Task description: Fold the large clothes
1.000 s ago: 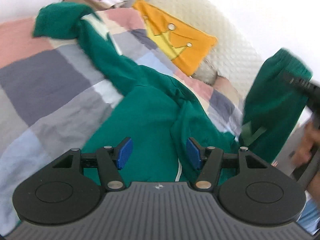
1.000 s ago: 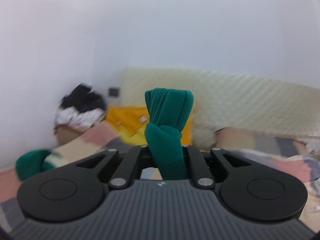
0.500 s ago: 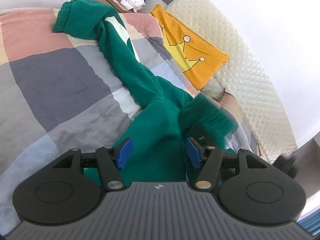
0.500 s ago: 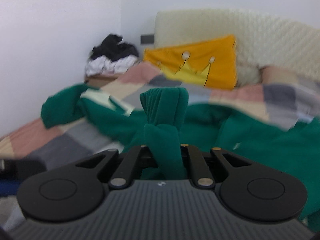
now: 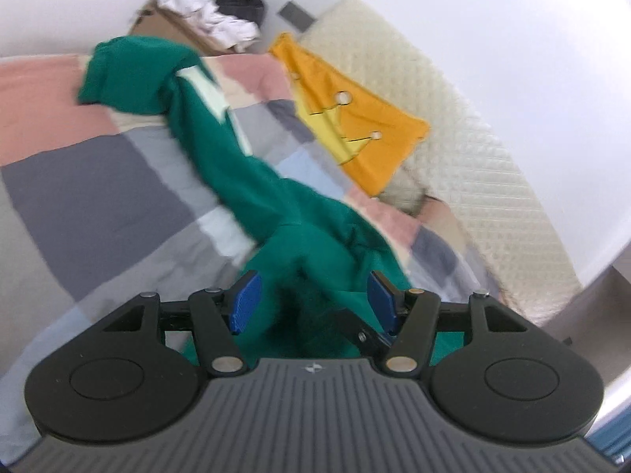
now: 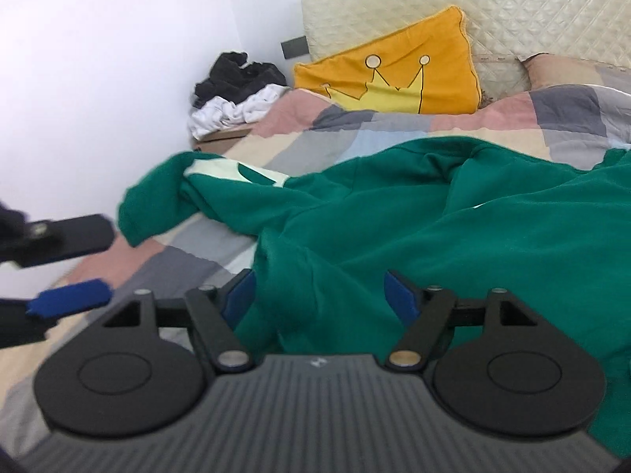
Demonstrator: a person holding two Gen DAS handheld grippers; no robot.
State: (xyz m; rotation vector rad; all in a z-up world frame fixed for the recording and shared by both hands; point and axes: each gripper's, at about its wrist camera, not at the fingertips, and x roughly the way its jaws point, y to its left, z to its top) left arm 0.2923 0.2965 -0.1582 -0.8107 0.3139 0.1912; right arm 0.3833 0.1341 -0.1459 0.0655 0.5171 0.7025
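A large green sweatshirt [image 6: 414, 213] with a pale patch on one sleeve lies crumpled on the patchwork bed; it also shows in the left wrist view [image 5: 252, 181]. My right gripper [image 6: 319, 295] is open, its blue pads on either side of a green fold, gripping nothing. My left gripper [image 5: 311, 301] is open just above the green cloth; it also appears at the left edge of the right wrist view [image 6: 67, 264]. A long sleeve [image 5: 134, 71] stretches away to the far left.
A patchwork quilt [image 5: 79, 181] covers the bed. An orange crown pillow [image 6: 394, 75] leans on a cream quilted headboard [image 6: 512, 4]. A pile of black and white clothes [image 6: 236, 90] sits on a box in the corner by the wall.
My right gripper has opened and let go of the green cloth it held, which now lies on the bed. It came down low over the sweatshirt. My left gripper stays open.
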